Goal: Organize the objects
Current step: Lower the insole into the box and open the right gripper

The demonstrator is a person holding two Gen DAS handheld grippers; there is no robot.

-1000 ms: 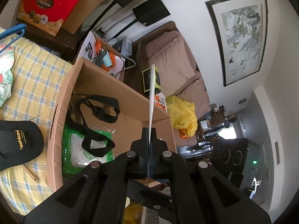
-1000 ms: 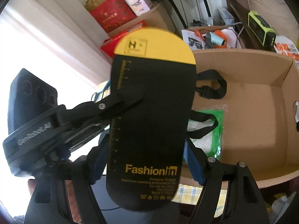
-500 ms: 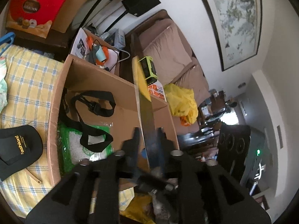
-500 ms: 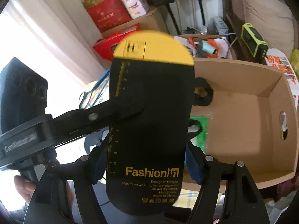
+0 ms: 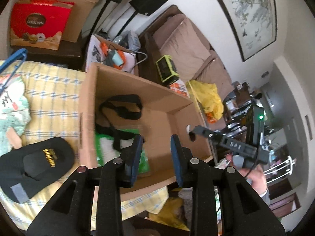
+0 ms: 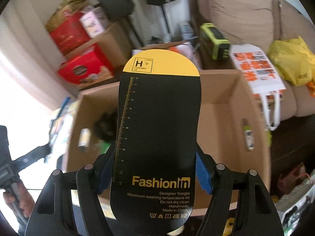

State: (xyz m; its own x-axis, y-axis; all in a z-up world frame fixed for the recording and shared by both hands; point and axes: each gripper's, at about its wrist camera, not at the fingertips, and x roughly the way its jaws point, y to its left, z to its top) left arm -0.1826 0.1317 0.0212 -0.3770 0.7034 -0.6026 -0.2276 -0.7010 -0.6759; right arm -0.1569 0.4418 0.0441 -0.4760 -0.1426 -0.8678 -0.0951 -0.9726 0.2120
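Note:
My right gripper [image 6: 152, 174] is shut on a black and yellow "Fashion In" card [image 6: 157, 129], held flat by its two side edges in front of the open cardboard box [image 6: 224, 86]. My left gripper [image 5: 156, 149] is open and empty above the near side of the same box [image 5: 86, 106]. Inside the box lie a black strap [image 5: 120, 108] and a green packet [image 5: 126, 143]. A black cap [image 5: 35, 161] lies on the yellow checked cloth [image 5: 53, 90] left of the box. The right gripper and card show edge-on at the right in the left wrist view [image 5: 254, 125].
A patterned cloth [image 5: 11, 106] and a blue hanger [image 5: 11, 61] lie at the left. Behind the box stand a smaller box of clutter [image 5: 114, 53], a green radio [image 5: 167, 70], a red gift bag [image 5: 37, 25] and a brown sofa [image 5: 187, 47] with a yellow bag [image 5: 208, 96].
My left gripper has let go of the card and opened. The card now sits only in my right gripper, which has swung right, facing the box.

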